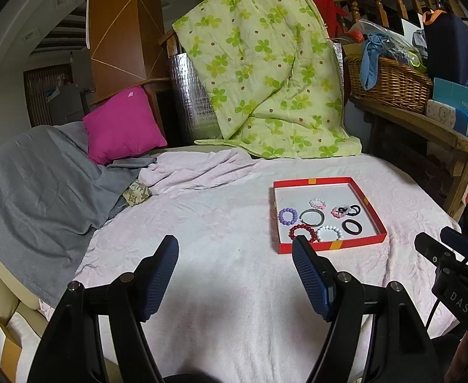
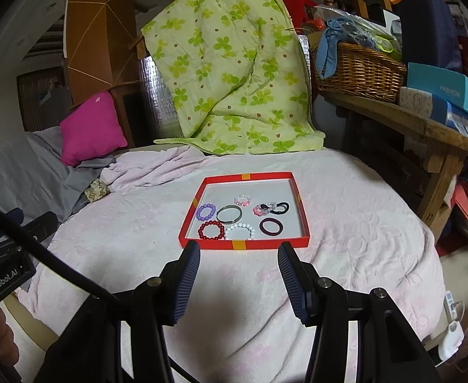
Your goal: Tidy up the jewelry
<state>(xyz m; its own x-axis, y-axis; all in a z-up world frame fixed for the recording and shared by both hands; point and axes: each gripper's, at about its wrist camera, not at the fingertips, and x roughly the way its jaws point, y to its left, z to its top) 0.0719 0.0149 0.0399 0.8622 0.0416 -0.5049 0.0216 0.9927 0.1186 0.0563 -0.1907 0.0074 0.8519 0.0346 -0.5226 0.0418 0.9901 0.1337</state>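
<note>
A shallow red box lid [image 2: 243,244] [image 1: 329,246] lies on the pale pink blanket and holds several bracelets and rings. In it lie a purple bead bracelet [image 2: 205,211], a green bangle [image 2: 229,214], a red bead bracelet [image 2: 211,230], a white bead bracelet [image 2: 240,231], a dark ring [image 2: 271,226], a pink-white bracelet [image 2: 244,199] and a small heap of hair ties [image 2: 270,208]. My right gripper [image 2: 238,252] stands open just in front of the lid's near edge, nothing between its fingers. My left gripper [image 1: 235,245] is open too, left of the lid, over bare blanket.
A magenta cushion [image 1: 123,126] and grey cloth [image 1: 36,185] lie at the back left. A green clover quilt [image 1: 265,73] hangs behind. At the right a wooden bench [image 2: 425,127] carries a wicker basket [image 2: 360,71] and boxes. The blanket [image 2: 361,223] drops off at the right.
</note>
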